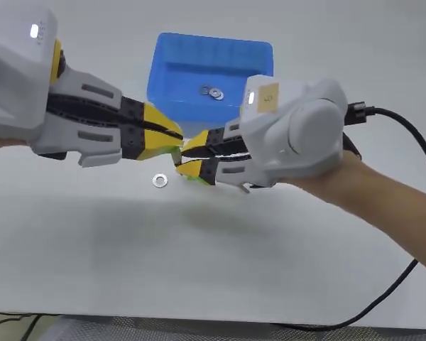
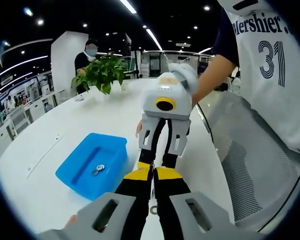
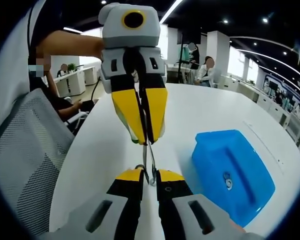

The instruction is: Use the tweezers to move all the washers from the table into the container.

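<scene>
Clenching the tweezers [image 3: 146,152] in both left tongs [image 1: 176,136] and right tongs [image 1: 185,158] above the desk [image 1: 199,249], hovering beside a loose washer [image 1: 160,180] near the container [image 1: 160,85]; risking dropping or twisting them by releasing too early.

Washers [image 1: 160,180] — three; container [image 1: 172,67] — one; tweezers [image 3: 148,161], one pair.

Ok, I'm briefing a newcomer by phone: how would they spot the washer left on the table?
Find the blue rectangular plastic container on the white table, then the left gripper and right gripper meeting in front of it. Just below their yellow tips lies a small silver metal ring washer, alone on bare tabletop; the other washers sit inside the container.
</scene>
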A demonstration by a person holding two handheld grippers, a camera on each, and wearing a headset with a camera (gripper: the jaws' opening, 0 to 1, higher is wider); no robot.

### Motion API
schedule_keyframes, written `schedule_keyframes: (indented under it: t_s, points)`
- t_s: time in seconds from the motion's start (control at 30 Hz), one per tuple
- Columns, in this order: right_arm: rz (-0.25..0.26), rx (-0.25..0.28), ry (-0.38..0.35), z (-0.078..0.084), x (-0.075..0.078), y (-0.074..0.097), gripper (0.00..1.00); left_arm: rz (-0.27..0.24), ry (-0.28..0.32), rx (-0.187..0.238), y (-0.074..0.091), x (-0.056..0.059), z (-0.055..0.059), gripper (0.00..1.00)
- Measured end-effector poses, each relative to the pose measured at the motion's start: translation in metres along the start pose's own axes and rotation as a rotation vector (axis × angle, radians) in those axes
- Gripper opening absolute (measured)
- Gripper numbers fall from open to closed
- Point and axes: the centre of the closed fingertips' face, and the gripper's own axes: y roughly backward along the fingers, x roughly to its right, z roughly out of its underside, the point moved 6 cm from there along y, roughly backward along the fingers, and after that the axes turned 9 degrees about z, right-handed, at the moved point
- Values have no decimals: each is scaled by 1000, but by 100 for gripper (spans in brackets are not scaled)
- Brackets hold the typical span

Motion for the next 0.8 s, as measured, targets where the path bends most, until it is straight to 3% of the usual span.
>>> schedule_keyframes:
  t_s: [0.27, 0.57, 0.8]
  points:
    - [-23, 1, 23, 0, 0, -2, 11, 3, 2, -3, 0, 1, 0, 6]
    - [-14, -4, 48, -2, -3, -1, 10, 12, -4, -25, 2, 2, -1, 6]
    - [3, 13, 47, -12, -2, 6, 10, 5, -21, -26, 8, 4, -12, 6]
